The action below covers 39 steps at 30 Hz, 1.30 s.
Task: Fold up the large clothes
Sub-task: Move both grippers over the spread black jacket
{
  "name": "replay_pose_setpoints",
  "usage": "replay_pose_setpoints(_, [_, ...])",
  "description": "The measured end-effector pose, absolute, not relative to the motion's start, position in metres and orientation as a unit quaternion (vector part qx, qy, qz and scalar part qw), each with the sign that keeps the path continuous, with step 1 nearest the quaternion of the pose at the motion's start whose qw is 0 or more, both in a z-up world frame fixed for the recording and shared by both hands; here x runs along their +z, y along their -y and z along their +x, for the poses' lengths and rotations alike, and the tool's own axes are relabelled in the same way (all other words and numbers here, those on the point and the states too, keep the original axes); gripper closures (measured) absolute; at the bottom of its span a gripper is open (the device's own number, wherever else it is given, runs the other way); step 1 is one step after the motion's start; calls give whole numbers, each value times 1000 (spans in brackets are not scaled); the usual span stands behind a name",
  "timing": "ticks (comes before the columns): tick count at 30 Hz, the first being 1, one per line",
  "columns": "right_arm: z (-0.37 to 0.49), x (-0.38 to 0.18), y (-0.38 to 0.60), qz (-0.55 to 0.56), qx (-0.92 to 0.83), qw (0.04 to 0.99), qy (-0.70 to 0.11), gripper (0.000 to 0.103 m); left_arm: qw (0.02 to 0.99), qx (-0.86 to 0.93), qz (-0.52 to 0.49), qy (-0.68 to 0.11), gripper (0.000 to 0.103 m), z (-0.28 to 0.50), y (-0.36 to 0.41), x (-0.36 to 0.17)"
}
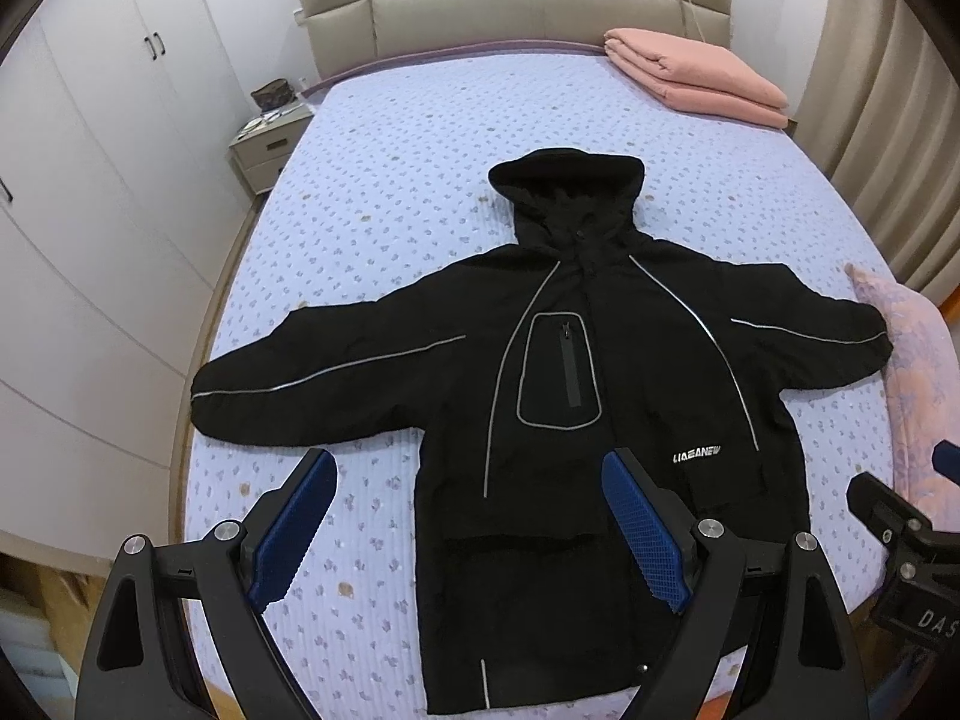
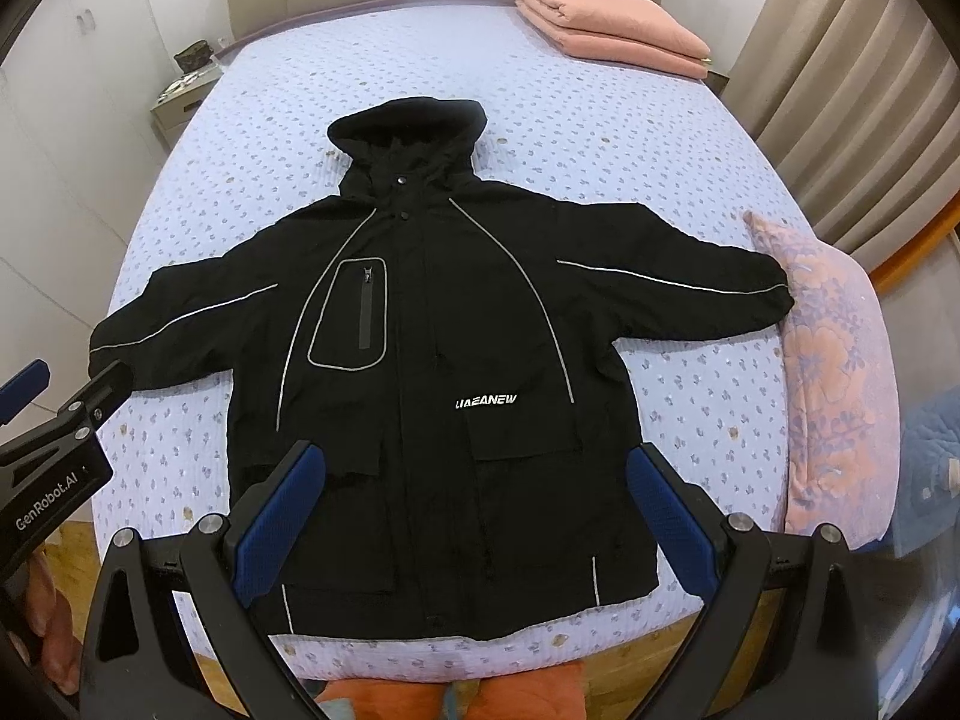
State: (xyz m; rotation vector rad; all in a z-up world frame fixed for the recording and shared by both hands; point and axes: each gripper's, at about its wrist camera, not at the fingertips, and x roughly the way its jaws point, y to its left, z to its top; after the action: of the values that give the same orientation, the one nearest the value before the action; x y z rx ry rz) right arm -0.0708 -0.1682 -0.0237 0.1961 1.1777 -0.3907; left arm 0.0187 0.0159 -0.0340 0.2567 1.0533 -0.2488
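Note:
A black hooded jacket (image 1: pixel 576 408) with grey piping lies flat, front up, on the bed (image 1: pixel 420 138), sleeves spread out to both sides and hood toward the headboard. It also shows in the right wrist view (image 2: pixel 432 360). My left gripper (image 1: pixel 471 462) is open and empty, held above the jacket's lower left part. My right gripper (image 2: pixel 477 456) is open and empty, held above the jacket's lower hem area. The right gripper shows at the right edge of the left wrist view (image 1: pixel 900 528), and the left gripper at the left edge of the right wrist view (image 2: pixel 54 420).
A folded pink blanket (image 1: pixel 696 75) lies at the bed's far right corner. A pink floral pillow (image 2: pixel 834 372) lies along the right edge, by the right sleeve cuff. A nightstand (image 1: pixel 270 141) and white wardrobes (image 1: pixel 90 180) stand to the left. Curtains (image 2: pixel 840 90) hang on the right.

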Motion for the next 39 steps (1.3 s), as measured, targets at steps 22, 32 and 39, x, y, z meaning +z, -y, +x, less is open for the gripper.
replay_pose_setpoints(22, [-78, -34, 289, 119, -151, 807, -558, 2, 840, -107, 140, -514, 12, -6, 105, -30])
replay_pose_setpoints(32, [-78, -44, 351, 124, -152, 806, -558, 2, 836, -129, 125, -519, 13, -20, 159, -32])
replay_pose_setpoints(39, [-80, -67, 397, 130, -148, 800, -567, 2, 832, -122, 123, -528, 13, -19, 200, -52])
